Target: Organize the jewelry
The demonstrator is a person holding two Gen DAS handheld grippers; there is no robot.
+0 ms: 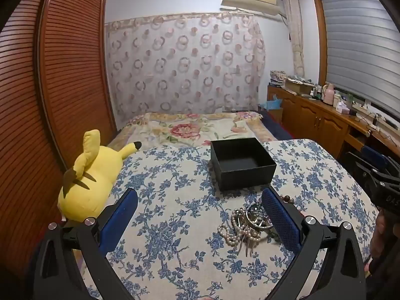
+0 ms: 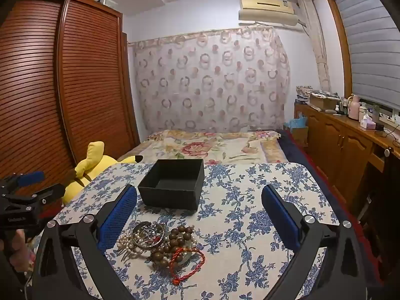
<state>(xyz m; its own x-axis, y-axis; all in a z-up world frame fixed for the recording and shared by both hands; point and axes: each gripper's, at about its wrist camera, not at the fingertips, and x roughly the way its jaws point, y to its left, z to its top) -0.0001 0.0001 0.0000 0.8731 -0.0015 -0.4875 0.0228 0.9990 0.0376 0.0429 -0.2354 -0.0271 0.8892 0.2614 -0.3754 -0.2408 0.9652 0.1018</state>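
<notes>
Starting at the left, your left gripper [image 1: 200, 221] hangs released over the near part of the table [image 1: 175, 225], jaws wide and nothing between the pads. The yellow plush [image 1: 87, 175] lies well to its left, off the table edge, so it is no obstacle.

Moving right, the jewelry [image 2: 160, 245] sits in one tangled heap near you: pearls [image 2: 125, 241] on the left, a metal bangle [image 2: 148, 233] on top, brown beads [image 2: 175, 237] beside it, and a red cord [image 2: 187, 262] nearest you on the right. From the left wrist view the heap lies just beside that gripper's right finger [image 1: 280, 220], not between the pads.

The box [image 2: 172, 182] stands open and empty, just beyond the heap, toward the far side.

Your right gripper [image 2: 198, 221] is also released, with the heap just inside its left finger [image 2: 117, 217].

Since nothing is sorted yet, pick one piece at a time. The red cord looks the easiest start, because it lies at the heap's edge. Shift the right gripper left to centre it over the cord, come down low, and clench gently. Lift slowly, as the beads may be caught in it. Use the left gripper to hold the heap down if strands drag.
</notes>
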